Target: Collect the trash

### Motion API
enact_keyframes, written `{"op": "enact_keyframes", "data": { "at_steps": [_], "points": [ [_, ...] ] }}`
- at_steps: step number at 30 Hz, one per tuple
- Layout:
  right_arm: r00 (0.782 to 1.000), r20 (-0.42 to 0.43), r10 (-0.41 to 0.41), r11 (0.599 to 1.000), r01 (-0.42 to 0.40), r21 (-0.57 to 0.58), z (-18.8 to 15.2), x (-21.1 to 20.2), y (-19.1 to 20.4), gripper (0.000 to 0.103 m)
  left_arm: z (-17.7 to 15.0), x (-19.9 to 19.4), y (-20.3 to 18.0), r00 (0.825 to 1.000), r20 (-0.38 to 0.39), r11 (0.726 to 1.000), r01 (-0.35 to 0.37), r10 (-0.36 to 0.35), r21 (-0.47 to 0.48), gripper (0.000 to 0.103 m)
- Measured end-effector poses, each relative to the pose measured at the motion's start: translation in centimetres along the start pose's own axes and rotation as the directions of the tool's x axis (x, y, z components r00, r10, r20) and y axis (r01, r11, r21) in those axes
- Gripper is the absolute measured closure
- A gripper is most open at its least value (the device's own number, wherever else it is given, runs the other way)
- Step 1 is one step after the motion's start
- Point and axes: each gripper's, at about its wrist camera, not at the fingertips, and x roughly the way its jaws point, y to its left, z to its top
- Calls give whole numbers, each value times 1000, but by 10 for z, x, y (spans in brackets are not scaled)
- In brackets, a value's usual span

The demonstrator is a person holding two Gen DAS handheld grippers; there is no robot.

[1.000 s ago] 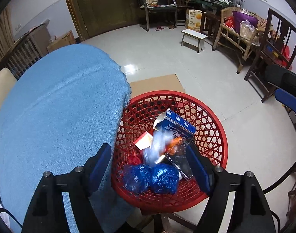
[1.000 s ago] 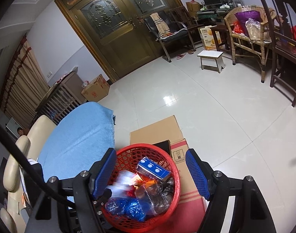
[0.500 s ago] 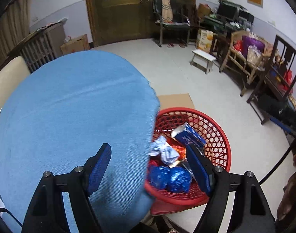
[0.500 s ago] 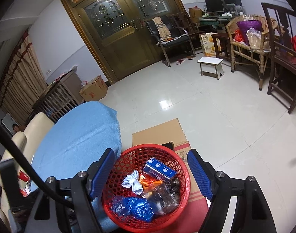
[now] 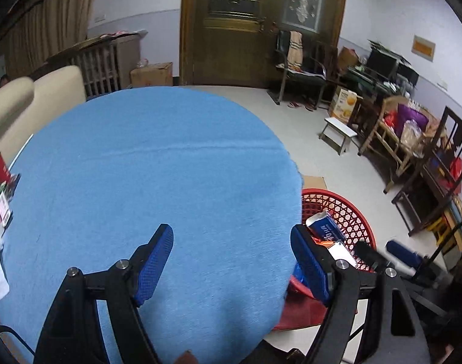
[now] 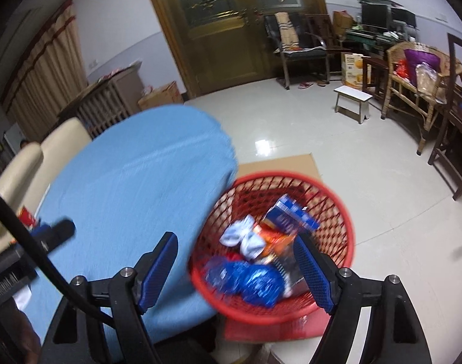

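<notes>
Both grippers, left (image 5: 232, 262) and right (image 6: 238, 268), have black frames, blue textured pads (image 5: 154, 262), silver screws (image 6: 125, 272) and a black cable (image 6: 33, 242).

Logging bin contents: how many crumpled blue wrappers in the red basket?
2, side by side at the near edge of the red basket: blue wrapper left, blue wrapper right. More may be buried.

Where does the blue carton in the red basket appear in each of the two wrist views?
Left wrist view: the blue carton is at lower right, just beyond the left gripper, inside the red basket.
Right wrist view: the blue carton is right of centre, lying tilted in the red basket, above the right gripper.
Shared landmark: the blue tablecloth, left of the basket.
</notes>
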Motion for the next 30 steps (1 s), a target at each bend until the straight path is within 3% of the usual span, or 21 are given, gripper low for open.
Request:
{"op": "enact_keyframes", "data": {
  "at_steps": [10, 30],
  "points": [
    [1000, 15, -20, 996, 21, -83, -22, -6, 37, 22, -8, -11, 14, 1000, 30, 1000, 9, -8, -18, 18],
    [998, 24, -58, 997, 59, -42, -21, -9, 30, 22, -11, -7, 1, 1000, 20, 999, 8, -9, 39, 17]
  ]
}}
